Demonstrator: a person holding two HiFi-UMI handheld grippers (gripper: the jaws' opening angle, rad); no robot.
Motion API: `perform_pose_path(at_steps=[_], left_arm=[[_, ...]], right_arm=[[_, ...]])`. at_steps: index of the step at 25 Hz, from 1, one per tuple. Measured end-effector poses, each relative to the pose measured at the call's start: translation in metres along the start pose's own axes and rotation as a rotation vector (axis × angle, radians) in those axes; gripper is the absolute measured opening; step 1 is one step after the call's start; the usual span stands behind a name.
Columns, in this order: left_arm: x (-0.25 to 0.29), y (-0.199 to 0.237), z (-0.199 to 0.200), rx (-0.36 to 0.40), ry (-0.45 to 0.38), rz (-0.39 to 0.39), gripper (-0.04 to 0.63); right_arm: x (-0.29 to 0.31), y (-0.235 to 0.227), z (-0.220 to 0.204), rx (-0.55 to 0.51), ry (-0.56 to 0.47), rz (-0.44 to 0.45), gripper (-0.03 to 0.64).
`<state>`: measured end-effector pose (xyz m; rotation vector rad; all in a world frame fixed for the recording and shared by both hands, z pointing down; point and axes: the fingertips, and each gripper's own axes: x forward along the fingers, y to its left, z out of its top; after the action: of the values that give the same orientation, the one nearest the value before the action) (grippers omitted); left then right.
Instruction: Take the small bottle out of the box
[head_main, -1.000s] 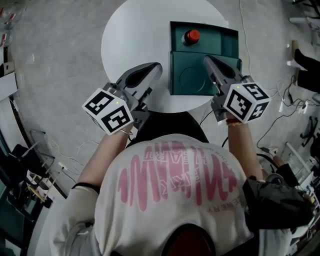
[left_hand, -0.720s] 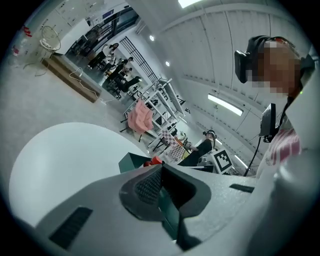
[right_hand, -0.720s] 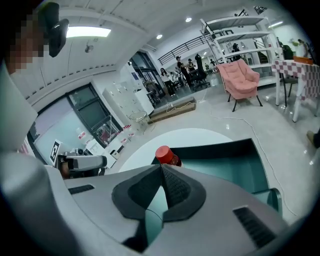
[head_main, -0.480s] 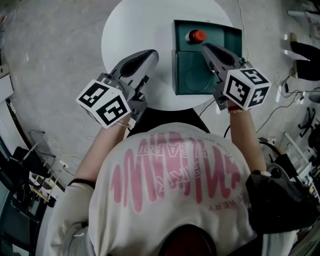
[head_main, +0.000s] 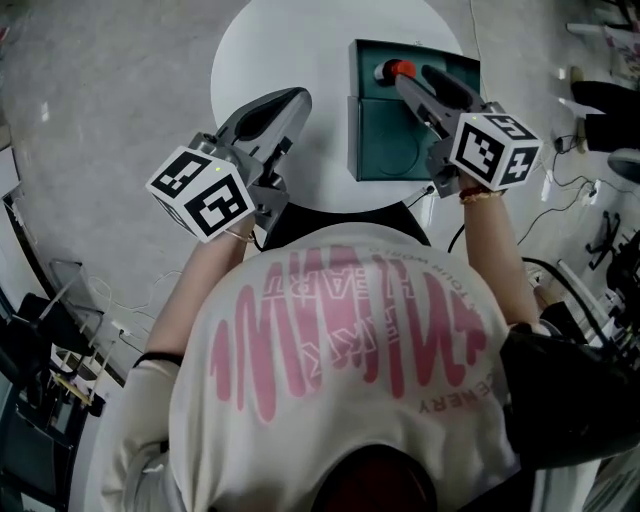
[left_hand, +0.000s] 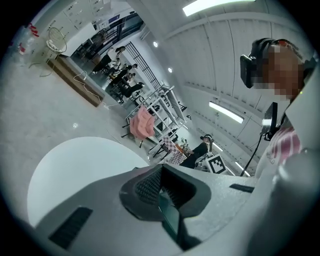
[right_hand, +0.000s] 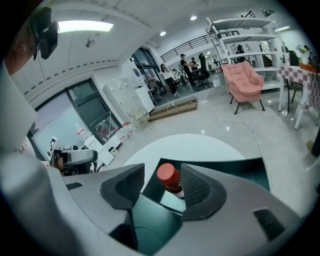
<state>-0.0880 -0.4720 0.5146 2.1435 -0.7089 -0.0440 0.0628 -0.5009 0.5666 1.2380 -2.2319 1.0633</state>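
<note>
The white table (head_main: 280, 50) is seen steeply from overhead by the head camera, near-level along the left tongs (left_hand: 159, 187), and closely, tilted downward, along the right tongs (right_hand: 162, 187).

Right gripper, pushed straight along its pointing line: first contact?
Likely the red-capped small bottle in the green box. It shows between the jaws of the right gripper, which have just been opening; depth unclear.

Cream T-shirt (head_main: 350, 340), pink waveform print, mirrored lettering; black wristband (head_main: 158, 357), left arm.
</note>
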Motion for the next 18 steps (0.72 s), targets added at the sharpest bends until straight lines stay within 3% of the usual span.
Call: perform_pose_path(at_steps=[7,11,18], left_arm=[[-0.016,0.014,-0.009,-0.018,-0.040,0.065,0.008],[-0.058,0.012,-0.001,-0.032,-0.093,0.103,0.008],[-0.099,0.019,-0.001,-0.057,-0.148,0.151,0.008]], right_arm=[[0.016,-0.018,-0.009,-0.132,0.111,-0.096,0.206],[0.018,-0.001,-0.007,-0.166,0.175,-0.151,0.185],[0.022,0.008,-0.009,-0.234,0.200,-0.220,0.141]])
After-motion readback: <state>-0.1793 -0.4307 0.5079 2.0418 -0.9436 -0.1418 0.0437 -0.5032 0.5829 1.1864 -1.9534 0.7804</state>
